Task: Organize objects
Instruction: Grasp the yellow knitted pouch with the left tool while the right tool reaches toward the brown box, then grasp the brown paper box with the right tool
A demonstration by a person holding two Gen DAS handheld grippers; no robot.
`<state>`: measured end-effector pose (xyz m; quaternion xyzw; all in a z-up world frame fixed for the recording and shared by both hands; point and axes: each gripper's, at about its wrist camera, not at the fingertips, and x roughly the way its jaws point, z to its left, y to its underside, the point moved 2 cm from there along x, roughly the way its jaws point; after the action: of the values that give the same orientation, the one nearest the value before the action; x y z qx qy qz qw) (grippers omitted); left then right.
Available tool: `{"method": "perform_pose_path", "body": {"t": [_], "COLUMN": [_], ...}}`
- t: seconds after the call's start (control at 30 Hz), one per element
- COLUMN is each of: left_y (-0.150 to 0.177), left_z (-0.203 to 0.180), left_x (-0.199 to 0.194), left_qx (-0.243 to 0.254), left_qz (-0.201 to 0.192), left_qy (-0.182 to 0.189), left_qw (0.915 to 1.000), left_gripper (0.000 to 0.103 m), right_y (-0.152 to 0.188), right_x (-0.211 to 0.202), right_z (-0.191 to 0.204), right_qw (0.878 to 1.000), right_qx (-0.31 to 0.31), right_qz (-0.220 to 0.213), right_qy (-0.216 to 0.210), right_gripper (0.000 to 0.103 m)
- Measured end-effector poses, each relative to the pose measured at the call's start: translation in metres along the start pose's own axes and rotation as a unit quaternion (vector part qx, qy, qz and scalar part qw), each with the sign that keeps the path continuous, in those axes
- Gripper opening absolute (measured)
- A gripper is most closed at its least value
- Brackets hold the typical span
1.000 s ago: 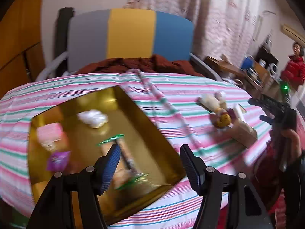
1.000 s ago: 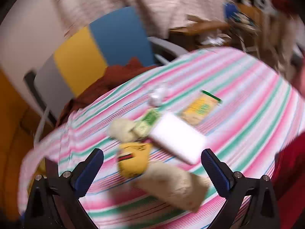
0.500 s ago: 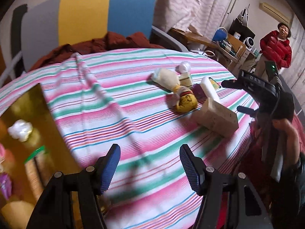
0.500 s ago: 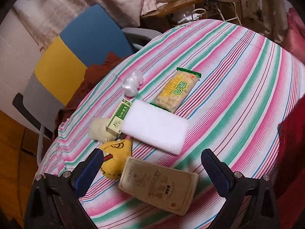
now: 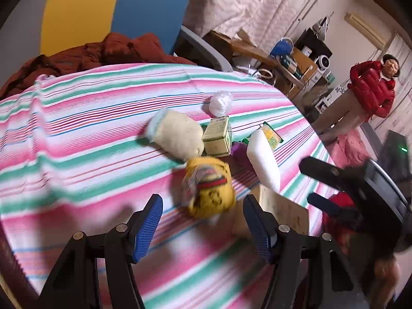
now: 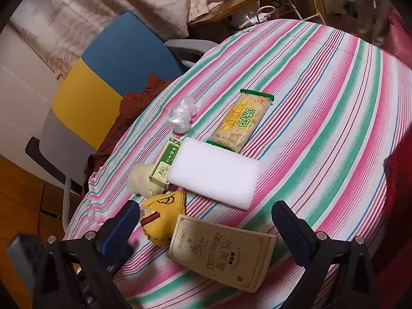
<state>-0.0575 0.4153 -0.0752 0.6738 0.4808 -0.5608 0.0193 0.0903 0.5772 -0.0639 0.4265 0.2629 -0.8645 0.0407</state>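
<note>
I am holding the left claw (image 5: 202, 221) wide and empty, lined up just short of the yellow pouch (image 5: 209, 186) lying on the striped surface (image 5: 85, 118), since that pouch looks the nearest loose item to collect; the right claw (image 6: 206, 221) is also hanging spread and empty over the wooden box (image 6: 221, 251) and white foam block (image 6: 213, 172). Compared with half a second ago, the left view is sitting much closer to the pouch and the gold tray is no longer showing.
</note>
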Motion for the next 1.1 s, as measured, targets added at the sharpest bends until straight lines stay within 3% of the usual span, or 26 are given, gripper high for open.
{"method": "perform_pose_path", "body": {"t": [0.27,0.4,0.57,0.9,1.0,1.1], "left_y": [-0.011,-0.006,0.004,0.061,0.079,0.091], "left_z": [0.002,0.008,0.013,0.032,0.039,0.044], "left_x": [0.057,0.058,0.040,-0.015,-0.032,-0.046], "left_qx": [-0.020,-0.016,-0.009,0.009,0.009,0.007], "left_qz": [0.041,0.034,0.020,0.001,-0.004,-0.007], "left_qy": [0.010,0.005,-0.002,-0.046,-0.053,-0.054], "left_qw": [0.9989,0.9993,0.9997,0.9989,0.9985,0.9985], "left_gripper": [0.063,0.050,0.039,0.039,0.038,0.037], "right_y": [0.000,0.000,0.001,0.011,0.020,0.037], "right_x": [0.003,0.006,0.011,0.034,0.047,0.062], "right_z": [0.001,0.002,0.004,0.017,0.027,0.044], "right_qw": [1.000,1.000,1.000,0.995,0.989,0.977], "right_qx": [0.003,0.000,-0.009,-0.059,-0.090,-0.136], "right_qz": [0.007,0.011,0.023,0.074,0.109,0.160], "right_qy": [-0.013,-0.012,-0.004,0.037,0.047,0.029], "right_gripper": [0.103,0.103,0.103,0.103,0.103,0.103]}}
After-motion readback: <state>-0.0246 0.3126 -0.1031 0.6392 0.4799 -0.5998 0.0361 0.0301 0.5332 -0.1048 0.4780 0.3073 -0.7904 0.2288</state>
